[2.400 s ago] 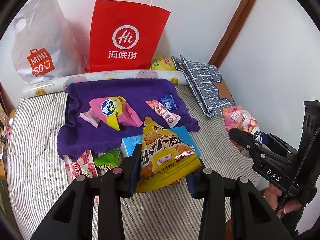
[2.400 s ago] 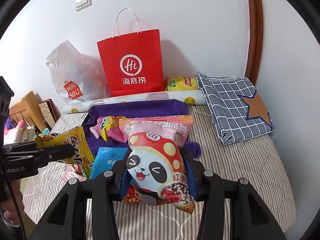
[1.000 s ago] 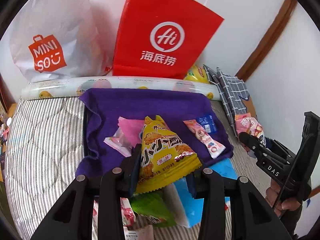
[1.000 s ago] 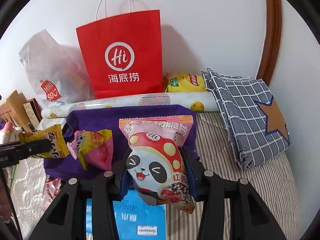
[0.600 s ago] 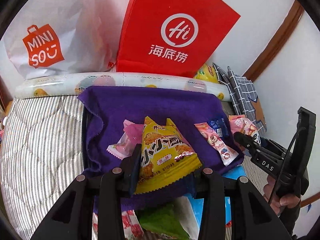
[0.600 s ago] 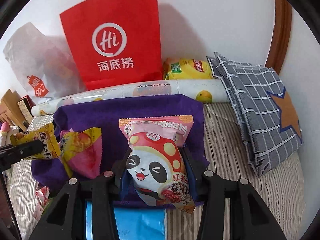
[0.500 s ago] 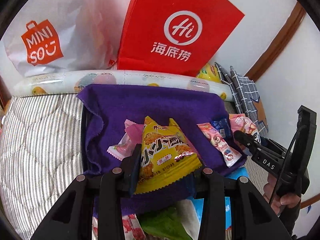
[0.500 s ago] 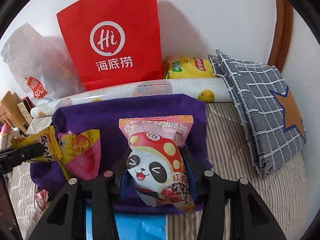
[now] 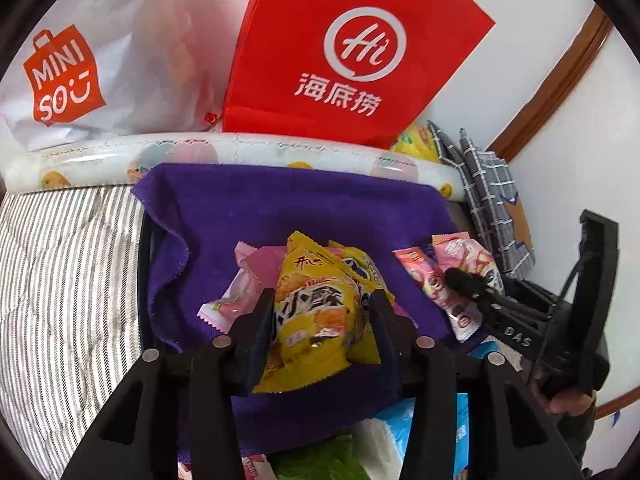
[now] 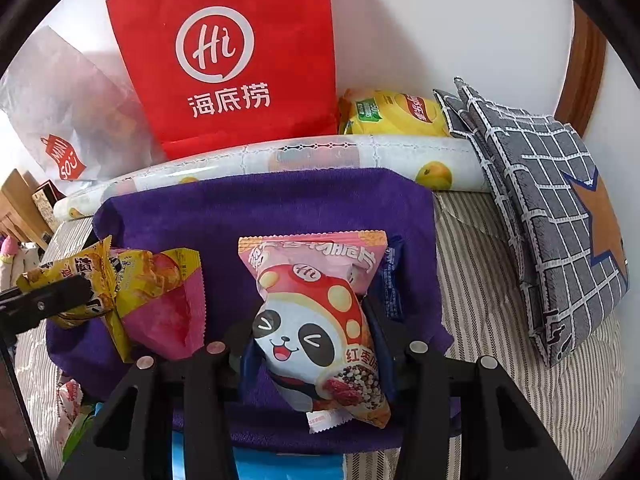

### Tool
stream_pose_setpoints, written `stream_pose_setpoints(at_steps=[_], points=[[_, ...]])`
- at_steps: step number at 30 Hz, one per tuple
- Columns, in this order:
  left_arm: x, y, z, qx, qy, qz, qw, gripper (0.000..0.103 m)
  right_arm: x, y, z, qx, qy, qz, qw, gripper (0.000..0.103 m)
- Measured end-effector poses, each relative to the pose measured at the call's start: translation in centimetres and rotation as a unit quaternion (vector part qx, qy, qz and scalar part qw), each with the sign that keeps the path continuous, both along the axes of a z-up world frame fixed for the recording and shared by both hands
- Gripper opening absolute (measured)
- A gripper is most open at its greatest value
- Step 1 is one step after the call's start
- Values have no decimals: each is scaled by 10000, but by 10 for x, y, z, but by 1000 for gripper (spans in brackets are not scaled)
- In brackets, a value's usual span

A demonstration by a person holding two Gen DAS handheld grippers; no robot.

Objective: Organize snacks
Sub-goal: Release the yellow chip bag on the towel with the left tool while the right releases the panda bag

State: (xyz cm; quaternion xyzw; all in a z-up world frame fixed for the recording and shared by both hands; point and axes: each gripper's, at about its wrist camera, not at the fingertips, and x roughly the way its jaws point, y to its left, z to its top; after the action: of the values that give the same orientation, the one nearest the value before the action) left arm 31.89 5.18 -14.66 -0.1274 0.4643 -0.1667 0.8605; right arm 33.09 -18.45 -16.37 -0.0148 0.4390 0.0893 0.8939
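Grippers angled down over purple towel (image 9: 248,208) — left gripper (image 9: 320,312) loosening around yellow packet (image 9: 316,312), right gripper (image 10: 316,344) easing off panda packet (image 10: 320,320).

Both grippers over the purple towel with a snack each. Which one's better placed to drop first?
Left, probably. The left gripper has its jaws opening around the yellow snack bag, low over the purple towel. The right gripper is also opening, with the panda snack bag between its fingers.

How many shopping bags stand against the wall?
2: the red paper bag in the middle, the white plastic bag to its left. Others may hide behind them.
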Motion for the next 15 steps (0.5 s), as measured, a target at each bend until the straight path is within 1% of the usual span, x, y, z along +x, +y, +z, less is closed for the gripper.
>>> stream_pose_setpoints(at_steps=[3,5,8,11,15], points=[[0,2,-3,14,118,20,9999,54,-3,3,4,-116,-90,-3,9999,63],[-1,2,-2,145,174,75,9997,64,-7,5,8,-237,-217,-44,9995,64],[-7,4,4,319,143,139,9993,74,-13,6,16,-277,-258,-52,9993,68],[-14,6,11,466,120,211,9986,81,-20,8,22,-359,-305,-107,9988,73],[-26,9,20,663,86,330,9972,82,-32,10,33,-446,-376,-209,9981,76]])
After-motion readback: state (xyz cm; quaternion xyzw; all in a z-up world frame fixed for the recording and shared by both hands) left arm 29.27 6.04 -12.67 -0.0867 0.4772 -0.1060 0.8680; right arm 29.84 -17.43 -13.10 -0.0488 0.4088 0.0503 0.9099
